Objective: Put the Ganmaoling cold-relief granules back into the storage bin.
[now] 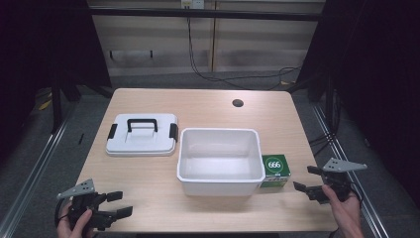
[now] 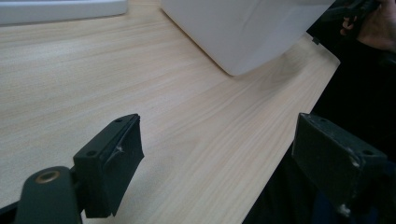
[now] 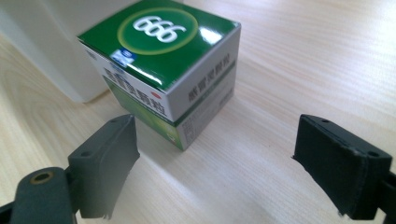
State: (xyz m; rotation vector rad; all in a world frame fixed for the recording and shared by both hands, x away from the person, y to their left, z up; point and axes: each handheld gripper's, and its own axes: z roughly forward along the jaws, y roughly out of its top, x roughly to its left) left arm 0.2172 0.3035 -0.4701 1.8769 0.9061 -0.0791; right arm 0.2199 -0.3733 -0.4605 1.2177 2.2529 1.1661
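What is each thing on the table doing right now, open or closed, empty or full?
White bin: open, empty.
Lid: off the bin, flat on the table beside it.
Green box: closed, upright, beside the bin.
Left gripper: open, holding nothing.
Right gripper: open, holding nothing.

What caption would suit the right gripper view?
Open right tongs face a green box beside a white bin.

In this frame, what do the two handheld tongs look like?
Both tongs, left and right, are black, each topped by a grey three-cornered plate with small holes. Each has two blocky black jaws with flat, slightly worn inner faces and screw holes; a brass-coloured ring sits at the base of one jaw in both gripper views. The hands appear bare.
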